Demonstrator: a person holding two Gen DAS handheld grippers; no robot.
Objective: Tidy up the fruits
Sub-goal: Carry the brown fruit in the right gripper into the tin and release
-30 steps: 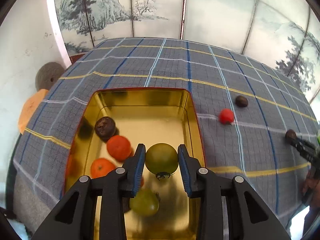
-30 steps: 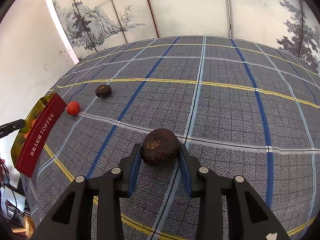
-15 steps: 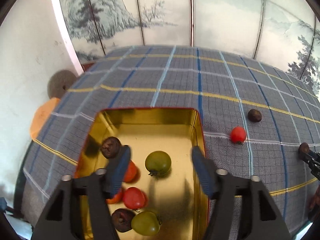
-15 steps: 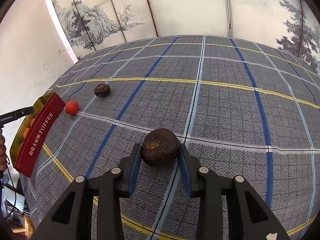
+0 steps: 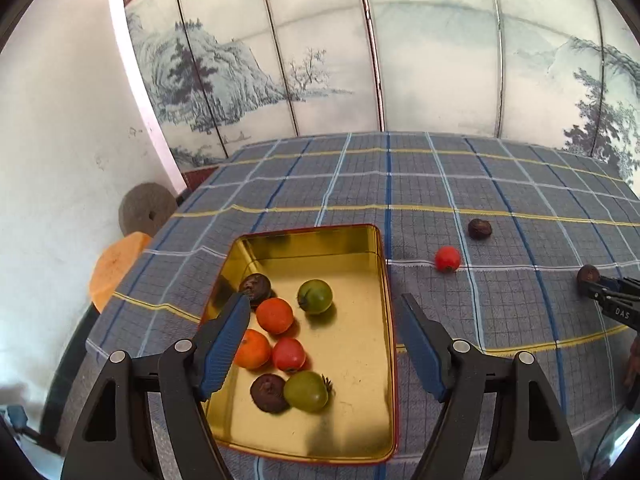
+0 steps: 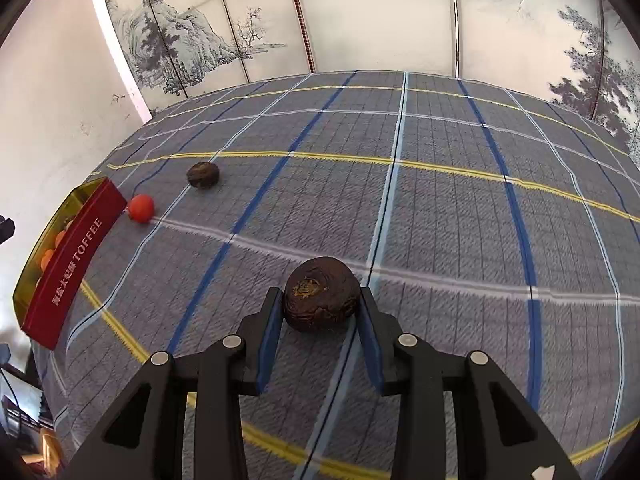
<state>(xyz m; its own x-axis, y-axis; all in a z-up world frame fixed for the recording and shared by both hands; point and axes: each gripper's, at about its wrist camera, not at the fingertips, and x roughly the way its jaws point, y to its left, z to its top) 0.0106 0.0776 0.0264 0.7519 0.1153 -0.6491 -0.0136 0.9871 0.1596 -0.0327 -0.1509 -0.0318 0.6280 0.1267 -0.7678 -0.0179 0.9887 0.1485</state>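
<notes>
Painted screen panels (image 5: 320, 60) behind, plaid tablecloth (image 6: 440, 208) across the whole surface. Gold tin (image 5: 356, 392) directly below and between spread fingers of left gripper (image 5: 324, 344), held nothing, jaws wide apart. Seven fruits inside tin: green one (image 5: 315, 296) just ahead of fingertips, the rest clustered toward the left finger. Right gripper (image 6: 320, 320) closed around dark wrinkled fruit (image 6: 320, 300), pads touching both flanks, fruit low over the cloth, contact unclear. Loose red fruit (image 6: 141, 208) and second dark fruit (image 6: 203, 175) far ahead-left of right fingers, near the tin's red wall. Judged light, round, firm-skinned, liable to roll; gripped best across widest middle, gentle squeeze to avoid bruising.
</notes>
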